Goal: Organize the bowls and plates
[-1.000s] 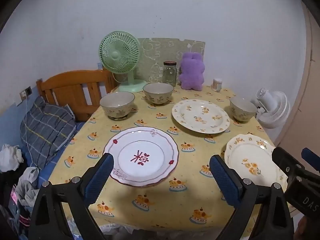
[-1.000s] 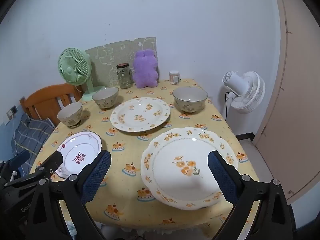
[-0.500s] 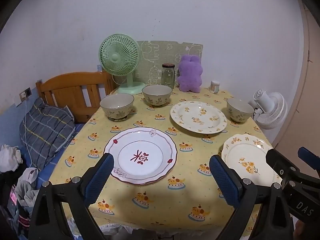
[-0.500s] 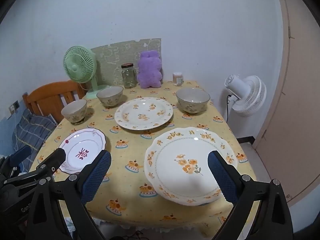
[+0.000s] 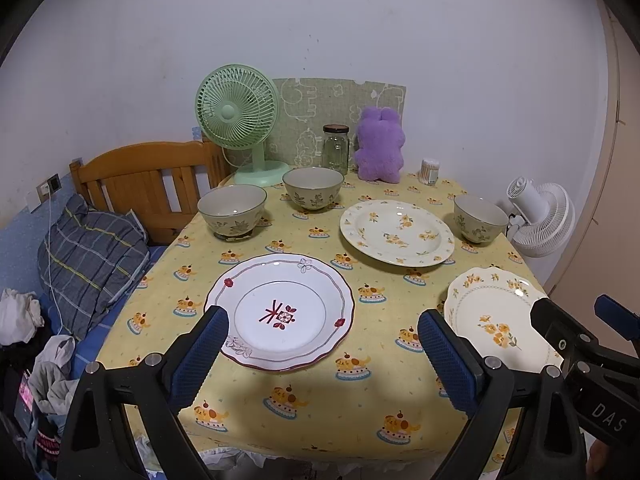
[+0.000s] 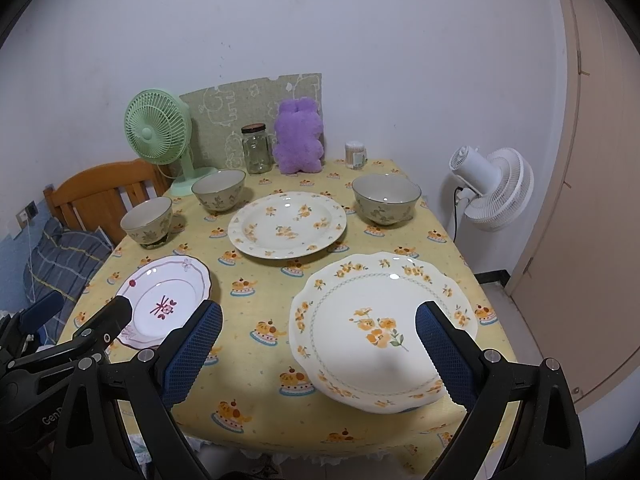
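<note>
Six pieces lie separate on the yellow-clothed tabletop [image 5: 304, 404], so we judge nothing stacked yet. Our left gripper [image 5: 323, 338], jaws apart and empty, hangs over the near edge of the red-trimmed white plate [image 5: 280, 312]; our right gripper [image 6: 318, 334], likewise spread, frames the scalloped cream plate with orange flowers [image 6: 384, 330].

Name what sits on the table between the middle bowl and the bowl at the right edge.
The round floral plate lies between the middle bowl and the right bowl, clearest in the right wrist view.
</note>
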The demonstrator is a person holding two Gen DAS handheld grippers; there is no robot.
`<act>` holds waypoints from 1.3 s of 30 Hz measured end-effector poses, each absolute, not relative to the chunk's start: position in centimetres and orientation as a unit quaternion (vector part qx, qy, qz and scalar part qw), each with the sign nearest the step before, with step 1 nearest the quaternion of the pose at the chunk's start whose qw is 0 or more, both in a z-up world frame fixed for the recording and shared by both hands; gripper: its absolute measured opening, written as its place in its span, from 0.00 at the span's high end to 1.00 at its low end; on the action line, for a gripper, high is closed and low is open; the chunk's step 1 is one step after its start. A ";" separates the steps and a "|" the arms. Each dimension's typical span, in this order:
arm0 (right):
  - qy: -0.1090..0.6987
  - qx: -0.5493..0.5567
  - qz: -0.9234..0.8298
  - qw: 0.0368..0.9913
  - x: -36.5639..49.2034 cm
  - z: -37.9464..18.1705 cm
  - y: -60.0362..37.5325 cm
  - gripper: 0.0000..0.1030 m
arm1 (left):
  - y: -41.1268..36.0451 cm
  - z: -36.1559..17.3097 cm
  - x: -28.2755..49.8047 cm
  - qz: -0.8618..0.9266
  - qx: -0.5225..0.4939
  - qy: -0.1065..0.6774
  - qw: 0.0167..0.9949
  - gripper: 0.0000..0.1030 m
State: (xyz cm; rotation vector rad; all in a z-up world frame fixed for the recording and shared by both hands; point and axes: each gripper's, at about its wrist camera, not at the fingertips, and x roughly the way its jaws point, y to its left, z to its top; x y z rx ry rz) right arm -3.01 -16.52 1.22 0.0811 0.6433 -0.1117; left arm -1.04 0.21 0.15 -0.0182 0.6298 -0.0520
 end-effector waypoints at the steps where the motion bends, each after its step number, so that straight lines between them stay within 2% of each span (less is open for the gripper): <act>1: 0.316 0.040 -0.054 0.946 -3.0 1.2 -16.5 0.04 | 0.2 0.1 -1.0 -0.026 -0.009 0.310 0.950 0.07; 39: 0.318 0.042 -0.053 0.946 -2.8 1.1 -16.5 0.04 | 0.2 0.2 -1.2 -0.026 -0.008 0.310 0.950 0.08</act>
